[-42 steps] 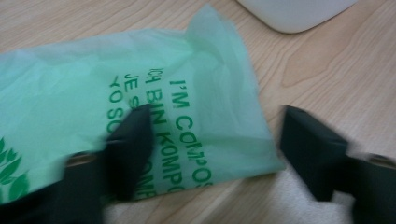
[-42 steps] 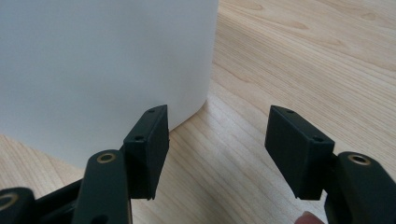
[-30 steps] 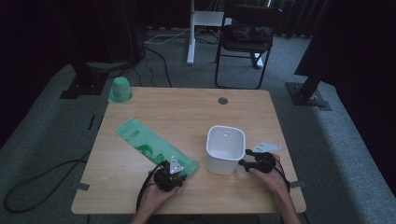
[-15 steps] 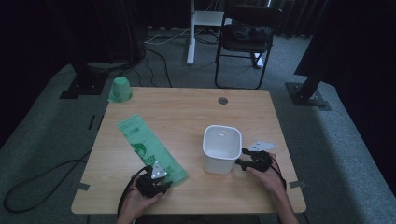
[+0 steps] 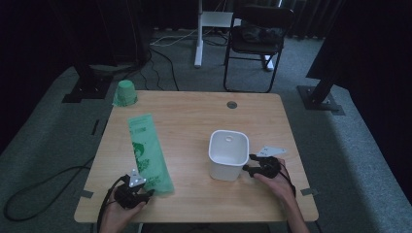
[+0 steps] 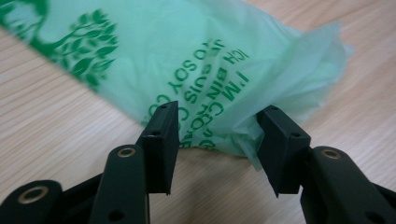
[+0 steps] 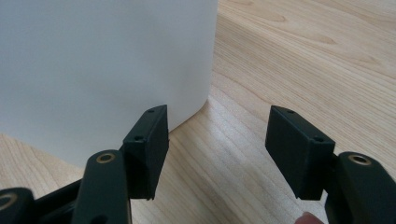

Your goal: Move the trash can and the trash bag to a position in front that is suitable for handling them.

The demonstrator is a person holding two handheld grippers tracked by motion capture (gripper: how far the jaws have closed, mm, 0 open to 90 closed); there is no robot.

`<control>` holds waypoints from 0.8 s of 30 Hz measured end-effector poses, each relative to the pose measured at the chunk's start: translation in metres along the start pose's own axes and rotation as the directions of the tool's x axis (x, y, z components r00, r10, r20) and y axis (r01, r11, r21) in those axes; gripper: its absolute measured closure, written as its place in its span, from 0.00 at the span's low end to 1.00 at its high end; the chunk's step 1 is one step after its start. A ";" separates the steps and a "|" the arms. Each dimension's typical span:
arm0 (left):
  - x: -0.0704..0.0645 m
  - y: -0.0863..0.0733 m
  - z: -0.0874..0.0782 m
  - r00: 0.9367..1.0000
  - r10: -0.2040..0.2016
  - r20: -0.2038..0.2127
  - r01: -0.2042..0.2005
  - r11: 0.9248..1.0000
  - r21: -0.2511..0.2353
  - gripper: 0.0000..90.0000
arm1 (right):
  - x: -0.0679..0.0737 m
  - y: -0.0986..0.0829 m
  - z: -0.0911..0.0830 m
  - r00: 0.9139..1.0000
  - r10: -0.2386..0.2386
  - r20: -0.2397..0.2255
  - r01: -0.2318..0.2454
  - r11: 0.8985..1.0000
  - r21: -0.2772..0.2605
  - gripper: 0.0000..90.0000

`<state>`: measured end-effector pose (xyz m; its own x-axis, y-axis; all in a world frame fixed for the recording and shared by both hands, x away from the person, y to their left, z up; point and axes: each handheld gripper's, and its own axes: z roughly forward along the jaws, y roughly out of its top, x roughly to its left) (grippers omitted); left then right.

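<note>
Nearest us on the bench [image 5: 194, 121], our left gripper [image 5: 145, 193] spreads wide around the green bag's [image 5: 148, 153] near end; our right gripper [image 5: 247, 163], also wide, sits beside the white bin [image 5: 228, 154]. Farther left stands a green cup [image 5: 125, 92].

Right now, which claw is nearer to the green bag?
Left. The left claw is open at the near end of the bag, the plastic between its jaws. The right claw is across the table, open beside the white bin.
</note>
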<state>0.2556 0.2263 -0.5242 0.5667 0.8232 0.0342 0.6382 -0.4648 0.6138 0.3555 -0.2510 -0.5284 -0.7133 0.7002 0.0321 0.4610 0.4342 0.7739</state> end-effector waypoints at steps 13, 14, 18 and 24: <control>0.008 0.018 -0.024 0.997 -0.029 0.065 0.038 0.988 -0.152 0.44 | 0.000 0.000 0.000 1.000 0.000 0.000 0.000 1.000 -0.001 0.43; 0.008 0.021 -0.024 0.997 -0.028 0.071 0.039 0.987 -0.157 0.43 | 0.000 0.000 0.000 1.000 -0.001 0.000 0.001 1.000 0.000 0.43; 0.010 0.038 -0.017 0.998 -0.031 0.052 0.039 0.985 -0.165 0.43 | 0.000 0.000 0.000 1.000 0.000 -0.001 0.000 1.000 -0.003 0.43; 0.020 0.064 0.019 0.998 -0.062 -0.025 0.058 0.992 -0.116 0.43 | 0.000 0.001 0.002 1.000 0.006 -0.003 -0.006 1.000 -0.003 0.43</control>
<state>0.3179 0.2062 -0.4992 0.5131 0.8582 0.0161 0.6056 -0.3753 0.7017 0.3573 -0.2493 -0.5290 -0.7117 0.7014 0.0385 0.4640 0.4283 0.7754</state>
